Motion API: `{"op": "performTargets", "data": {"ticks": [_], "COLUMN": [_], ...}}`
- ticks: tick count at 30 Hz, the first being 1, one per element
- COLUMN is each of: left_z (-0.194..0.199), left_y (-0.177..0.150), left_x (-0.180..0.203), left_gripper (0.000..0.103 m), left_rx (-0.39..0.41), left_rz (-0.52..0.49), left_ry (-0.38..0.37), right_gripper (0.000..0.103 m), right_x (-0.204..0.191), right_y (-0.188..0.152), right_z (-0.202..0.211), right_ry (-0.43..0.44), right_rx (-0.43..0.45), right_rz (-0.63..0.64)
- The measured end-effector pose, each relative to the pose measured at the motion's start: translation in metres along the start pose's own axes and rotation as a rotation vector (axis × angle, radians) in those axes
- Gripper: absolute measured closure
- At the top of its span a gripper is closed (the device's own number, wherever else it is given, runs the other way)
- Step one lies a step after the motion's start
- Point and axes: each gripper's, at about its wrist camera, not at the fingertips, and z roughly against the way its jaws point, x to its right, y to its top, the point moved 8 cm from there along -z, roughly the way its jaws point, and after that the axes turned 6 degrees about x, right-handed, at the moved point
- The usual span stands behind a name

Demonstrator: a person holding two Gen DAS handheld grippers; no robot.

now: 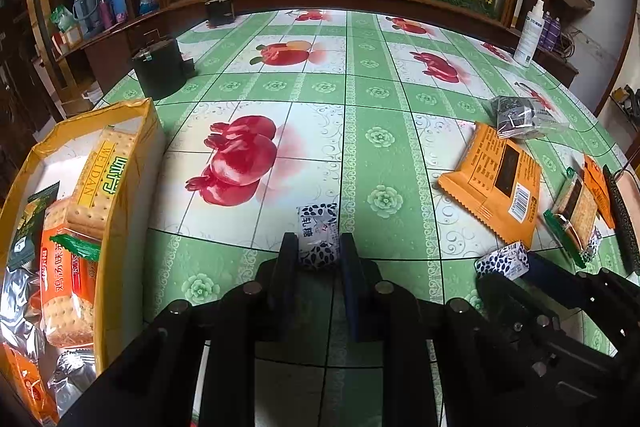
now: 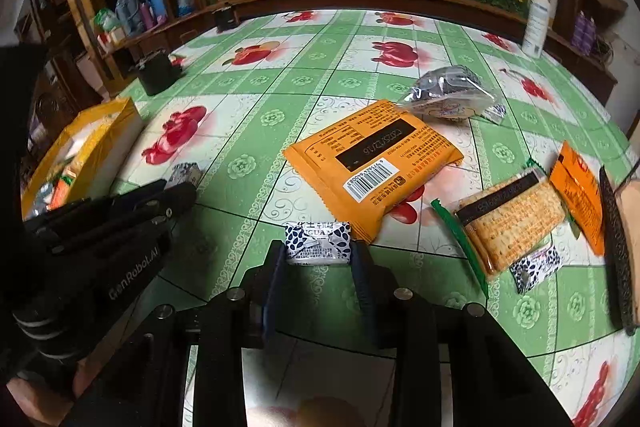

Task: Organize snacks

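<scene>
We cannot see the lower part of the candy (image 1: 319, 239), because the left gripper (image 1: 319, 251) fingers cover it. The yellow box (image 1: 120, 163) is cut by the picture edge, so its nearer packets stay unclear. On the orange packet (image 2: 372, 163) the small print is too fine to read.

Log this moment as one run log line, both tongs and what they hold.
left tongs: shut on left candy | right tongs: shut on right candy | both candies on table | box: part filled
</scene>
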Motion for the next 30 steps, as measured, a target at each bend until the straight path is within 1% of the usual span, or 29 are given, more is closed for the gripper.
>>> {"op": "performTargets", "data": {"ticks": [4, 9, 18, 22, 30], "left_z": [0.000, 0.000, 0.000, 0.001, 0.013], "left_y": [0.000, 0.000, 0.000, 0.001, 0.008], "left_x": [0.000, 0.000, 0.001, 0.001, 0.002], "left_gripper": [0.083, 0.083, 0.084, 0.084, 0.084], "left_rx": [0.003, 0.003, -0.001, -0.002, 0.048], "left_rz": [-0.008, -0.005, 0.002, 0.009, -0.003], "left_ry": [0.006, 0.004, -0.009, -0.019, -0.019], "right_gripper": [0.067, 0.067, 0.068, 0.068, 0.068], "right_x": [0.001, -0.002, 0.002, 0.001, 0.001], "right_y": [0.001, 0.000, 0.002, 0.005, 0.008], "right_z": [0.000, 0.000, 0.003, 0.007, 0.012], "right_ry": [0.012, -0.014, 0.038, 0.064, 0.076], "right_rx": [-0.014, -0.010, -0.013, 0.003, 0.022], "right_rz": [-0.016, 0.011, -0.057, -0.075, -0.091]}}
